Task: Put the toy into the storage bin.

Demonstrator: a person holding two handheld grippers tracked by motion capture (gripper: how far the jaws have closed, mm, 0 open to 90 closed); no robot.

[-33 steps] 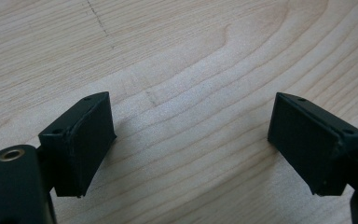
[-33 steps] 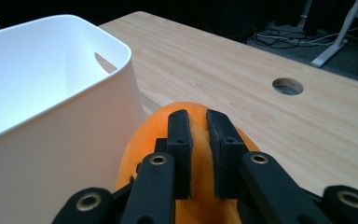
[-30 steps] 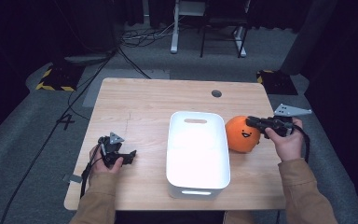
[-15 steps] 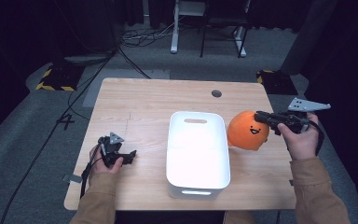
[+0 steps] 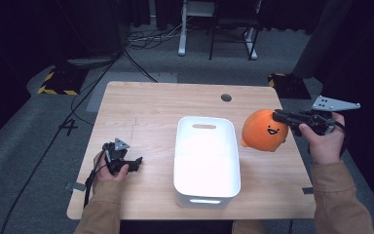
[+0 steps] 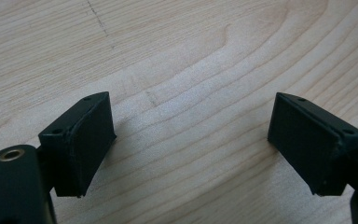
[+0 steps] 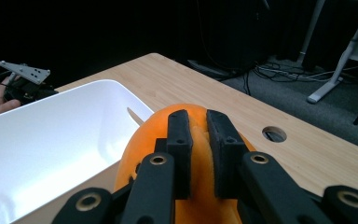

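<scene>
High view overlooks the table [image 5: 151, 112]; 2 gripper views sit close above it.

The plush toy [image 5: 264, 130] is bright orange with a tiny black smiley face on it, and right next to it the bin [image 5: 206, 187] is plain glossy white all over, no pattern at all. Both the right gripper [image 7: 198, 122] and the left gripper [image 6: 191, 142] are matte black with little brass-coloured screw rings, and the right one has a light grey plate [image 5: 334, 104] with dark dots. The table [image 5: 151, 109] is pale wood with wavy grain lines, the person's sleeves [image 5: 343, 202] are tan, and the floor [image 5: 24, 126] is grey carpet with a couple of yellow-and-black hazard-striped patches [image 5: 56, 83].
</scene>
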